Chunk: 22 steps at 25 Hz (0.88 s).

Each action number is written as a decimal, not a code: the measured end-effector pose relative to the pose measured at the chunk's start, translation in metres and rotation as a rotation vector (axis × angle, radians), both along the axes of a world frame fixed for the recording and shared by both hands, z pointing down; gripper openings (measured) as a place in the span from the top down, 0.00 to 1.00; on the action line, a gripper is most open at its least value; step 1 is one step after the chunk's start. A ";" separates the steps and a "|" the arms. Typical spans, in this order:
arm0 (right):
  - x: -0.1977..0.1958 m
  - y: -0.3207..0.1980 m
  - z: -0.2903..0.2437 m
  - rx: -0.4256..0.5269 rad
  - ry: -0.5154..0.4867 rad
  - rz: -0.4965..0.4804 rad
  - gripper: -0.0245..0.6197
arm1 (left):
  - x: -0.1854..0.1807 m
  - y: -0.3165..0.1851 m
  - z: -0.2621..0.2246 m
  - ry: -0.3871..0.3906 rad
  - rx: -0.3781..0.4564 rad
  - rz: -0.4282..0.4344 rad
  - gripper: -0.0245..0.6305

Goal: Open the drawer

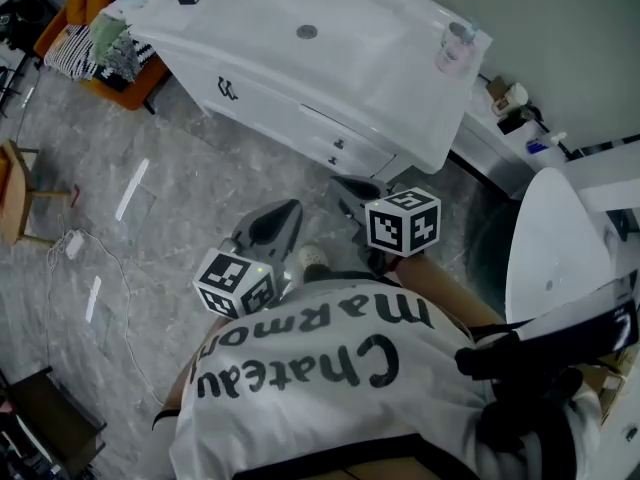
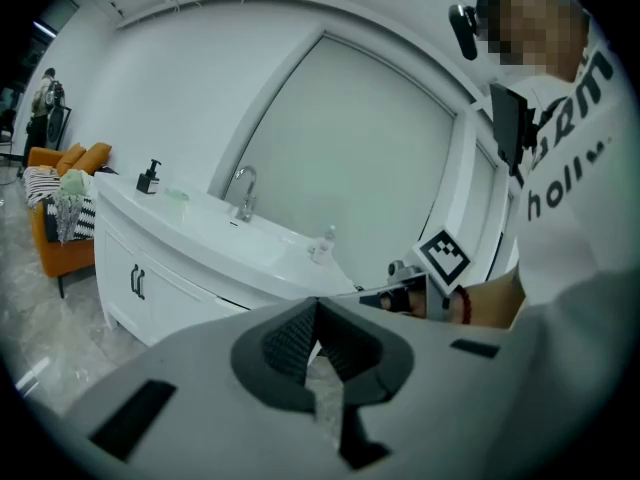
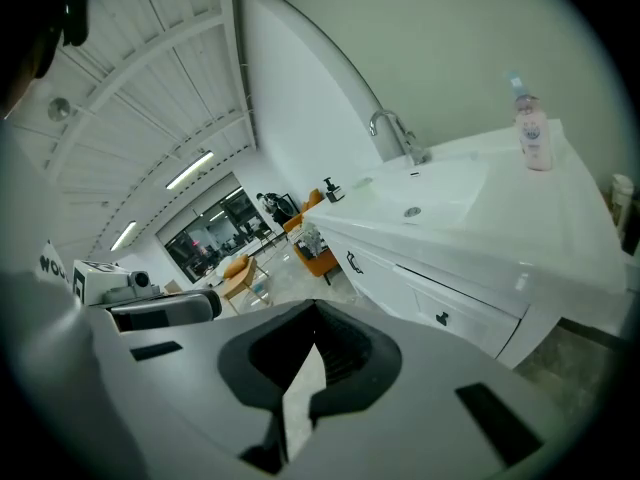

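Note:
The white vanity [image 1: 300, 98] has a shut drawer [image 1: 345, 133] under the basin, with a small dark handle [image 1: 336, 146]. In the right gripper view the same drawer [image 3: 480, 298] and its handle [image 3: 441, 318] lie ahead and to the right, well apart from the jaws. My right gripper [image 1: 347, 184] is shut and empty, and points toward the drawer front. My left gripper [image 1: 288, 211] hangs beside it over the floor, also shut with nothing in it. In their own views the right gripper [image 3: 316, 314] and the left gripper [image 2: 316, 304] both show tips that meet.
A cabinet door with a dark handle [image 1: 228, 90] sits left of the drawer. A soap bottle [image 1: 455, 46] stands on the counter's right end. An orange sofa [image 1: 100, 28] is far left, a wooden chair [image 1: 15, 193] at the left edge, and a white fixture [image 1: 545, 238] to the right.

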State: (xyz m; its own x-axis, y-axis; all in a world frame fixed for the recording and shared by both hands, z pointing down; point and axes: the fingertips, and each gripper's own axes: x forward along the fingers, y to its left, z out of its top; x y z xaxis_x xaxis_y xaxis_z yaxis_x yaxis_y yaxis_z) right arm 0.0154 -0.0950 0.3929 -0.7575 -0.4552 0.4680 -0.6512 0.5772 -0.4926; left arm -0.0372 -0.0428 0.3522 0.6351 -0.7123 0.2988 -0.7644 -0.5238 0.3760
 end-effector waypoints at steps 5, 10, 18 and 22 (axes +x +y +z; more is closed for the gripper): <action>-0.013 -0.031 0.010 -0.014 0.011 0.008 0.96 | -0.011 -0.036 -0.005 0.001 0.008 -0.011 0.95; -0.022 -0.050 0.015 -0.039 0.013 0.045 0.95 | -0.021 -0.058 -0.010 -0.012 0.016 0.033 0.95; -0.048 -0.085 0.006 -0.023 0.013 0.217 0.95 | -0.065 -0.104 -0.025 -0.020 0.061 0.161 0.95; -0.074 -0.093 0.001 -0.023 -0.001 0.294 0.95 | -0.085 -0.117 -0.029 -0.029 0.067 0.267 0.95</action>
